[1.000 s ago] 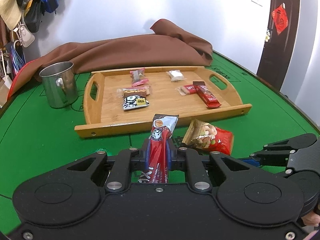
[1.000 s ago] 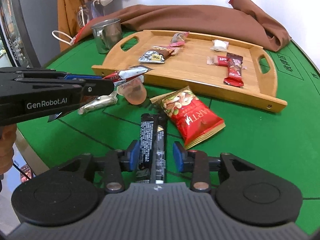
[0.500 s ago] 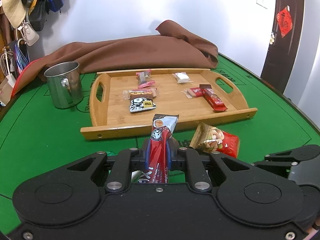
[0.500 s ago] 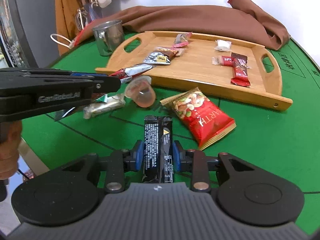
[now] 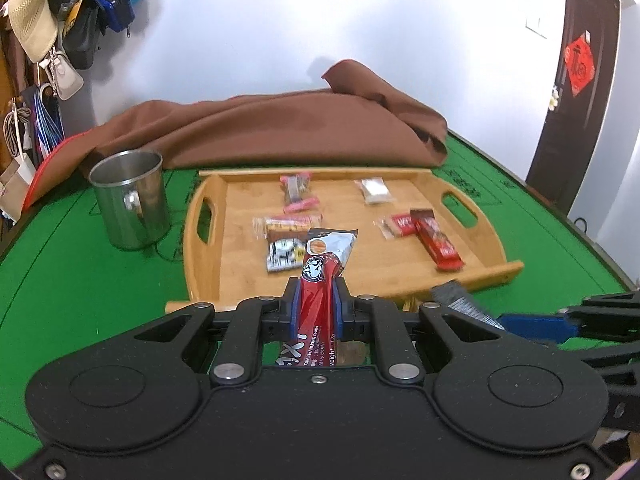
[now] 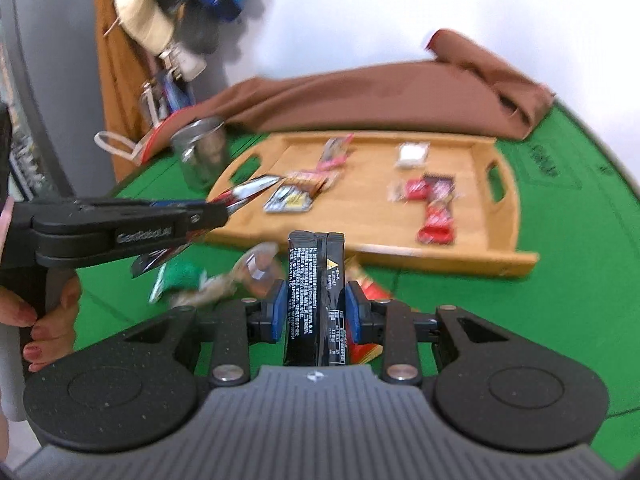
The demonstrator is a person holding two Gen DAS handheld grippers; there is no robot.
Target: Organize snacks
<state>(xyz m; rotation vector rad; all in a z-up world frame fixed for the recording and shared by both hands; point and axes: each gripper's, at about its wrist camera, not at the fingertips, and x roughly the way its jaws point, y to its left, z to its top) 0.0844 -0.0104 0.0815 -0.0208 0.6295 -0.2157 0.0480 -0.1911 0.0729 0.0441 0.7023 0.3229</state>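
My left gripper is shut on a red and silver snack stick, held above the green table in front of the wooden tray. My right gripper is shut on a black snack bar, lifted off the table. The tray holds several small snack packets. In the right wrist view the left gripper juts in from the left with its stick. A red nut bag, a clear jelly cup and a silver-green wrapper lie on the table below, partly hidden.
A steel mug stands left of the tray. A brown cloth is heaped behind the tray against the wall. Bags and a hat hang at the far left. A dark door is at the right. A hand grips the left tool.
The right gripper closed on the black bar and lifted it off the table. The left gripper rose with its red stick and moved toward the tray.
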